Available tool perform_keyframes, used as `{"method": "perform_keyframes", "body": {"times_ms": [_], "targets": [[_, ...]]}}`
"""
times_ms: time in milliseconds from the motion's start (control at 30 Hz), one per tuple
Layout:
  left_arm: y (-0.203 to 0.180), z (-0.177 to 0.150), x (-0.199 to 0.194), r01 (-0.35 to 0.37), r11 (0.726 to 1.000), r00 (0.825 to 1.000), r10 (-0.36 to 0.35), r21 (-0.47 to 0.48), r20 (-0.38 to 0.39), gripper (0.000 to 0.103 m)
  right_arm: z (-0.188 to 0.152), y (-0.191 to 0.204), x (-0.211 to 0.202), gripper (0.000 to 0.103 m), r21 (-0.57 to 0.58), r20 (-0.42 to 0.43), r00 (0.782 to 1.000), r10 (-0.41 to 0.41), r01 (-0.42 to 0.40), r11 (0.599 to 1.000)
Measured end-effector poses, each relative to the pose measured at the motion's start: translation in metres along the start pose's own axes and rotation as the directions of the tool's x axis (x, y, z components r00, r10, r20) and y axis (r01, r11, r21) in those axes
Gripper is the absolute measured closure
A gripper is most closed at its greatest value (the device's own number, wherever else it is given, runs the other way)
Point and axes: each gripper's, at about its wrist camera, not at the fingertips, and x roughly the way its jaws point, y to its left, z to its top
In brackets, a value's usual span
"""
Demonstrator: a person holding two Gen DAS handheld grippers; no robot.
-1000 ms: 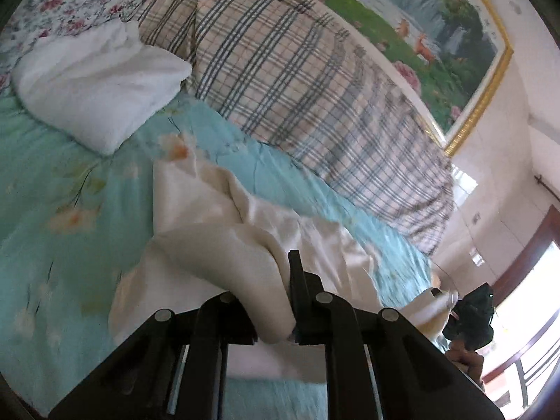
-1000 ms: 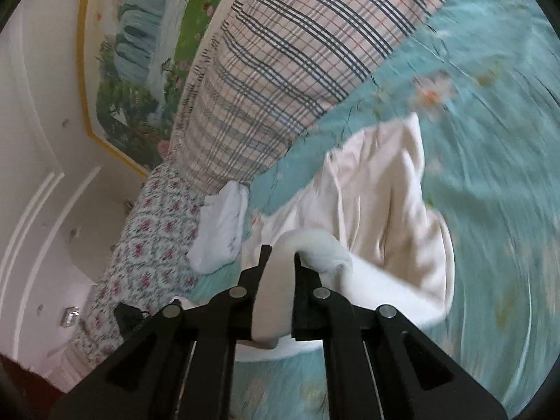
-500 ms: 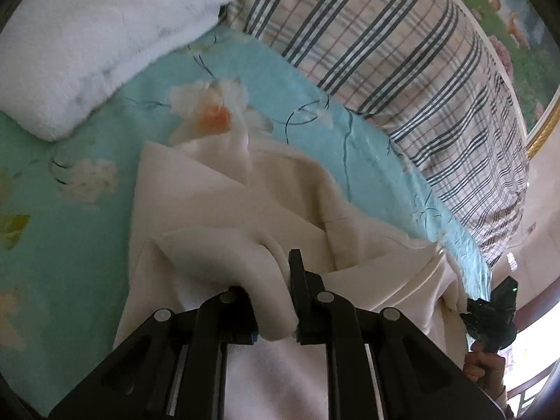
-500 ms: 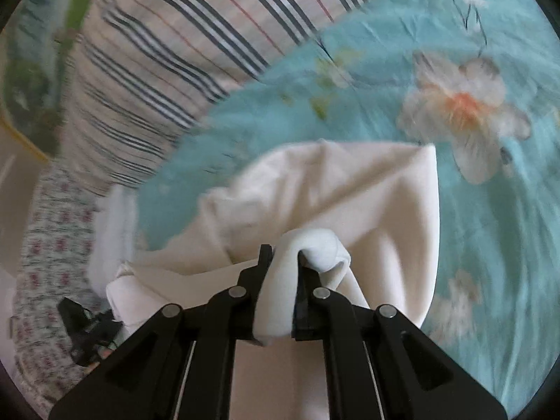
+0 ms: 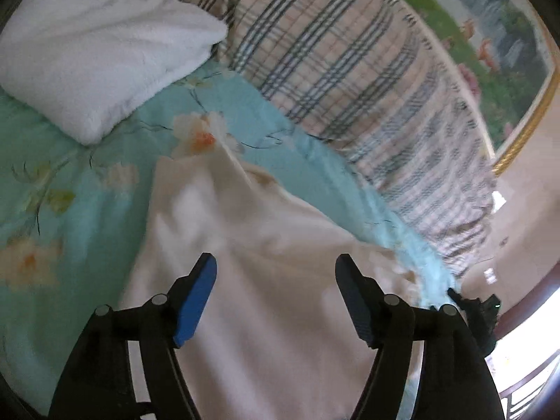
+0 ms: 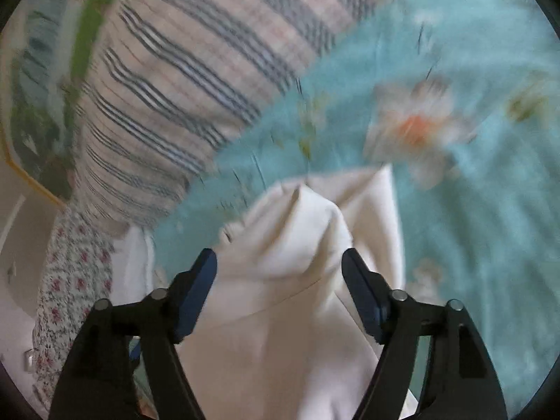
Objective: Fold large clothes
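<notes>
While lying on the teal bed [image 5: 87, 210], cream garment [image 5: 266, 280] sits folded, far edge near plaid quilt [image 5: 350, 70]. Left tongs [image 5: 276, 269] and right tongs [image 6: 280, 262] spread wide, apparently holding nothing. White towel [image 5: 98, 56] further left.

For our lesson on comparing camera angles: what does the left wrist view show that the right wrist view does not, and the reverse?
Only the left view shows the folded white towel clearly. Only the right view shows the garment's raised hump between the right claw fingers. Both show the cream garment on the teal floral bedsheet, the plaid quilt, and open claws, including the left claw.
</notes>
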Motion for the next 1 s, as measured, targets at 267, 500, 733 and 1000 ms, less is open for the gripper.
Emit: {"method": "perform_keyframes", "body": {"times_ms": [267, 500, 733, 1000], "targets": [[-0.074, -0.051, 0.079, 0.115, 0.975, 0.963, -0.062, 0.191, -0.264, 0.032, -0.074, 0.072, 0.050, 0.037, -0.418, -0.252, 0.959, -0.133, 0.016, 0.908], [-0.062, -0.018, 0.133, 0.061, 0.962, 0.967, 0.009, 0.268, -0.253, 0.063, -0.057, 0.067, 0.129, 0.055, -0.514, -0.255, 0.914, -0.317, 0.150, 0.845], [0.000, 0.031, 0.125, -0.143, 0.969, 0.977, 0.170, 0.199, -0.126, 0.071, 0.008, 0.017, 0.121, 0.067, -0.236, -0.139, 0.943, -0.302, 0.265, 0.935], [0.048, 0.026, 0.059, -0.167, 0.986, 0.983, 0.167, 0.016, -0.071, 0.057, 0.012, -0.002, 0.058, 0.065, -0.070, -0.045, 0.960, -0.277, 0.273, 0.959]]}}
